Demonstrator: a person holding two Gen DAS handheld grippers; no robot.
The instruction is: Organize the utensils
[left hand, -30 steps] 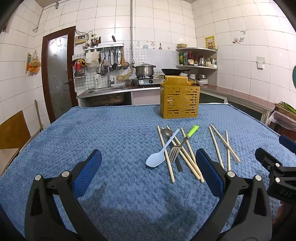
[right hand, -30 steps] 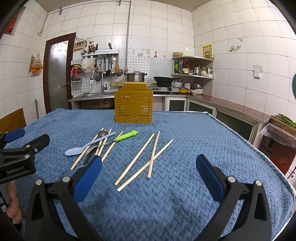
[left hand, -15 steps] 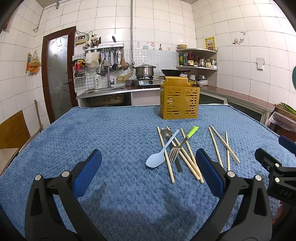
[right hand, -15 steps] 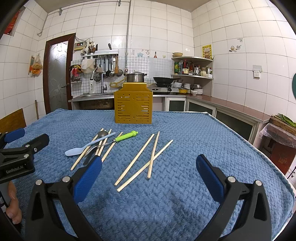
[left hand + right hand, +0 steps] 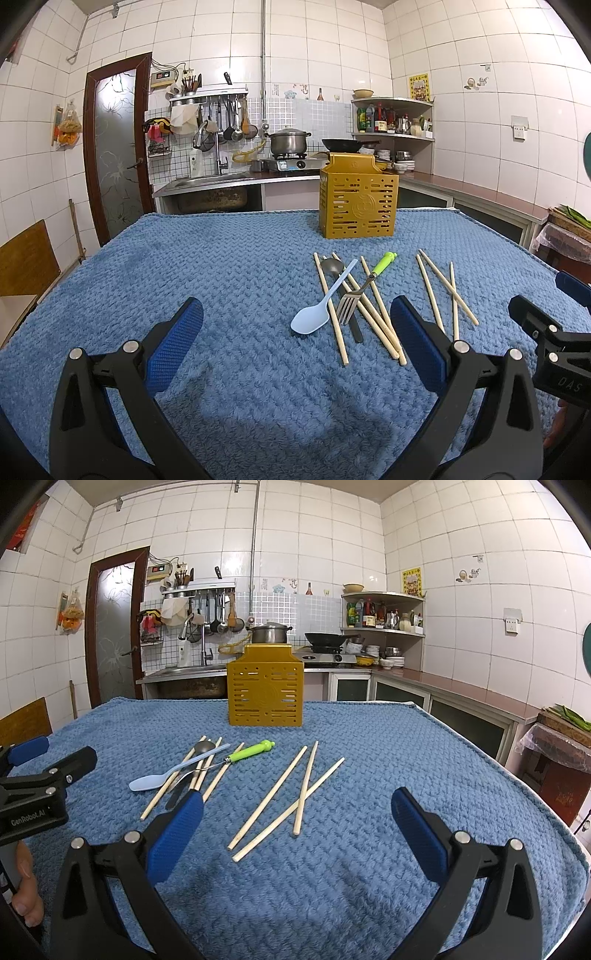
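Note:
A yellow slotted utensil holder (image 5: pixel 358 201) (image 5: pixel 265 692) stands upright at the far side of the blue towel. In front of it lie several wooden chopsticks (image 5: pixel 369 310) (image 5: pixel 284 801), a light blue spoon (image 5: pixel 321 302) (image 5: pixel 173 773), a fork with a green handle (image 5: pixel 364 286) (image 5: pixel 243 755) and a dark metal spoon (image 5: pixel 332 266). My left gripper (image 5: pixel 295 343) hovers open just short of the spoon pile, holding nothing. My right gripper (image 5: pixel 295 830) is open above the near ends of three loose chopsticks.
The blue towel (image 5: pixel 184 266) covers the whole table. Behind it are a sink counter (image 5: pixel 207 182), a stove with a pot (image 5: pixel 288 142) and a wok. A counter runs along the right wall (image 5: pixel 461 698). A wooden chair (image 5: pixel 26 258) stands at the left.

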